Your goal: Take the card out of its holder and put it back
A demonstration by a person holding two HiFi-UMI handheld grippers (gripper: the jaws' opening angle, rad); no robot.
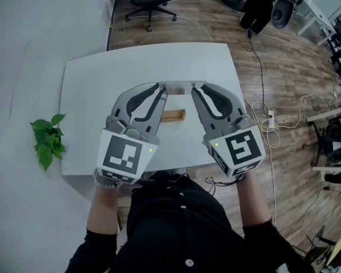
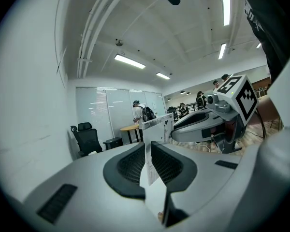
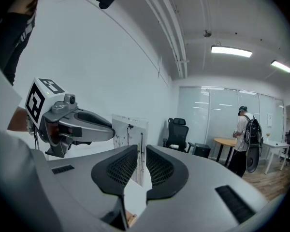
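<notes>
Left gripper (image 1: 161, 91) and right gripper (image 1: 196, 91) are each clamping one end of the card (image 1: 182, 84). Both pairs of jaws are pressing closed on it and carrying it edge-up between them. Beneath and clear of the card, the wooden holder (image 1: 174, 115) is sitting empty on the white table (image 1: 85, 84). Judged step: the card is out and the return is beginning. The next move calls for lowering the card's bottom edge squarely into the slot.
</notes>
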